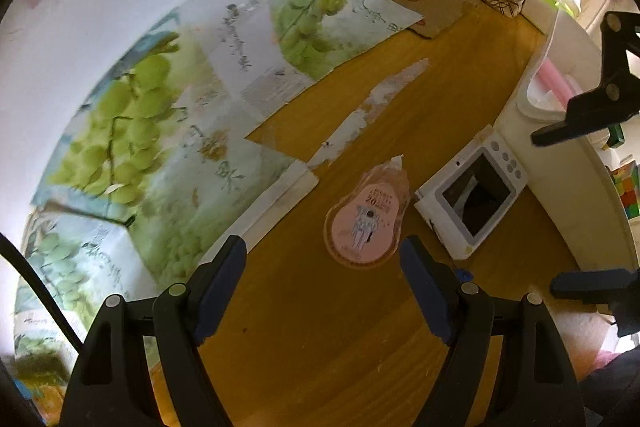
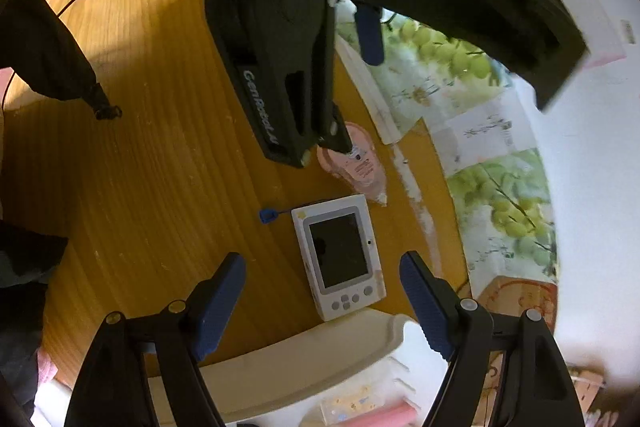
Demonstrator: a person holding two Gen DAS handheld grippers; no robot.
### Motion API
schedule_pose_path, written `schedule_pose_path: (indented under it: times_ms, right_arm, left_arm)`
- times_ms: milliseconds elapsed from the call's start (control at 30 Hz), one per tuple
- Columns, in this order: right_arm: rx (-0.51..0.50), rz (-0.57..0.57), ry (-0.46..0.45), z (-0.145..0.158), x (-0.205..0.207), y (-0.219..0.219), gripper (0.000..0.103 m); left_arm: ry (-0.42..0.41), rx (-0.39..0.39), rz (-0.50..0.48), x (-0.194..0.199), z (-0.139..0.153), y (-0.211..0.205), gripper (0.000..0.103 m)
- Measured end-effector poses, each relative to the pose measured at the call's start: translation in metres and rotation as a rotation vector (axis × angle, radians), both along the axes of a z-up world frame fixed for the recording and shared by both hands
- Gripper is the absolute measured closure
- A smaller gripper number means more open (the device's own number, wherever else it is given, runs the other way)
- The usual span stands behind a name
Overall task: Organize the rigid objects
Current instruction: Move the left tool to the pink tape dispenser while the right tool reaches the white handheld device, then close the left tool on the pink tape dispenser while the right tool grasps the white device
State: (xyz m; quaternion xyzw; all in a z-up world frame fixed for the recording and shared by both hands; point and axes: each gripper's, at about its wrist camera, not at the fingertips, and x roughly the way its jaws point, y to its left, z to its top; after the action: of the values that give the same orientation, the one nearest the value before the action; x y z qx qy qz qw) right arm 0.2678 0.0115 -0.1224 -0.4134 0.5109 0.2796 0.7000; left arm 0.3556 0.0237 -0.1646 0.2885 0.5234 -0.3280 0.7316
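On glossy wooden tabletop (image 1: 320,327), teardrop pink tape dispenser (image 1: 366,223), boxy white handheld device (image 1: 476,201)

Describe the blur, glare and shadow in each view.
Left wrist view: grape poster smeared by blur; the white gadget's screen shows reflections. Right wrist view: left tongs loom dark at the top; sunlight brightens the table; edges bend.

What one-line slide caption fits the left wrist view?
Open left tool hovers over a pink correction tape dispenser beside a white handheld device on the wooden table.
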Motion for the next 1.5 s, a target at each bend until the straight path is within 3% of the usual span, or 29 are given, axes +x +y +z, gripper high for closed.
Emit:
schedule_pose_path:
  times_ms: [300,533,733,867,967,1300,1500]
  right_arm:
    - [-0.014,-0.006,0.069,-0.013,0.01,-0.003,0.023]
    - [-0.055,-0.017,0.093,-0.021,0.015,-0.004,0.023]
    - [-0.086,-0.021,0.121,-0.033,0.02,-0.004,0.023]
    - [-0.115,-0.03,0.127,-0.038,0.024,-0.005,0.023]
    - [-0.126,-0.028,0.143,-0.042,0.025,-0.003,0.023]
    - [-0.121,0.001,0.162,-0.046,0.037,0.0,0.022]
    - [-0.157,0.0,0.154,-0.053,0.041,-0.002,0.022]
  left_arm:
    - [0.047,-0.004,0.002,0.012,-0.019,-0.015,0.021]
    - [0.026,0.017,-0.008,0.007,-0.029,-0.028,0.022]
    - [0.036,0.027,-0.023,0.003,-0.04,-0.04,0.035]
    - [0.052,0.0,-0.022,0.003,-0.041,-0.041,0.038]
    - [0.047,-0.022,-0.015,0.003,-0.04,-0.037,0.048]
    - [0.034,-0.094,0.054,0.011,-0.033,-0.005,0.049]
    - [0.064,-0.131,0.186,0.027,-0.03,0.039,0.049]
